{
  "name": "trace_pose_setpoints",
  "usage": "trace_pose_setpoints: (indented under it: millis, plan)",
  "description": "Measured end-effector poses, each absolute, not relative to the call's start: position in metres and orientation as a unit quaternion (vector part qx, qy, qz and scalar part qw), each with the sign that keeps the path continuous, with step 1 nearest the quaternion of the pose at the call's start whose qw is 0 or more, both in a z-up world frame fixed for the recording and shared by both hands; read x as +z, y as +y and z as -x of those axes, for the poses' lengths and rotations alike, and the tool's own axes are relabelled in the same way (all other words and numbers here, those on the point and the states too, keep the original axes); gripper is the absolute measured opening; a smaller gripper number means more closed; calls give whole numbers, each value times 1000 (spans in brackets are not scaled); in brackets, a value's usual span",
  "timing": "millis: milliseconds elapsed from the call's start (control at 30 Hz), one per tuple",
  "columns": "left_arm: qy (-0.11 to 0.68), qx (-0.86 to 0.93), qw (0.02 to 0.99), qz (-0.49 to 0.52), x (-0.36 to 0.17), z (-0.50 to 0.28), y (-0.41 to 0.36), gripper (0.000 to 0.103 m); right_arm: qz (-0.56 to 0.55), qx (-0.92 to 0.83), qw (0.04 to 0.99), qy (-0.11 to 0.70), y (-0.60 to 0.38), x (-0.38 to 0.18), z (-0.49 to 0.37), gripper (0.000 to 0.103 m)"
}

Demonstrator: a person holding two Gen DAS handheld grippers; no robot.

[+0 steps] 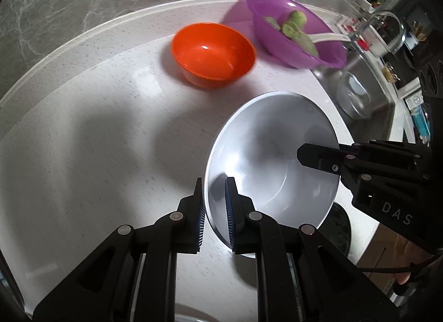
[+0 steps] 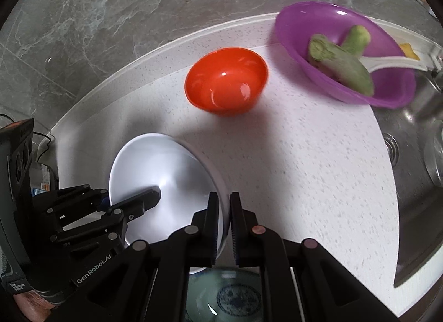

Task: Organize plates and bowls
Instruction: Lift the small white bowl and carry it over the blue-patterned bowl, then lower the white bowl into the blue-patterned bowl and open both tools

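Farthest left, the left gripper point(image 1: 215, 211) pinches the near rim of the white bowl point(image 1: 272, 156), one pad outside the wall and one inside; the bowl holds nothing and sits tilted over the white speckled counter point(image 1: 97, 128). On its opposite rim the right gripper point(image 2: 223, 225) is pressed together on the wall in the same way, so both claws grip this one bowl. Beyond it, the orange bowl point(image 1: 213, 53) stands upright and empty on the counter. Further right, the purple bowl point(image 1: 297, 31) sits at the counter's edge beside the steel sink point(image 1: 368, 95), holding green vegetable pieces point(image 2: 343, 64) and a white spoon point(image 2: 393, 63).
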State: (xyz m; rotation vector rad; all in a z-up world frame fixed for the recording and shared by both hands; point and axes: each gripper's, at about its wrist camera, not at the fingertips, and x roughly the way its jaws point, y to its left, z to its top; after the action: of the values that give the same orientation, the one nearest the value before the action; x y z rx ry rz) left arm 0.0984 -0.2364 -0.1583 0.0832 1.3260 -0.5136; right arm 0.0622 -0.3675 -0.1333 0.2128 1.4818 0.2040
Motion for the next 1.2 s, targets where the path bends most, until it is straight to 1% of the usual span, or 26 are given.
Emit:
trace_pose_setpoints:
  millis: [400, 767, 1200]
  plan:
    - [619, -277, 733, -58, -154, -30, -255, 11, -109, 74, 720, 681, -394, -119, -3, 10]
    - [618, -298, 724, -69, -146, -3, -256, 11, -124, 67, 717, 682, -408, -110, 23, 10]
    - [637, -311, 700, -86, -171, 26, -257, 11, -134, 59, 699, 700, -419, -121, 52, 10]
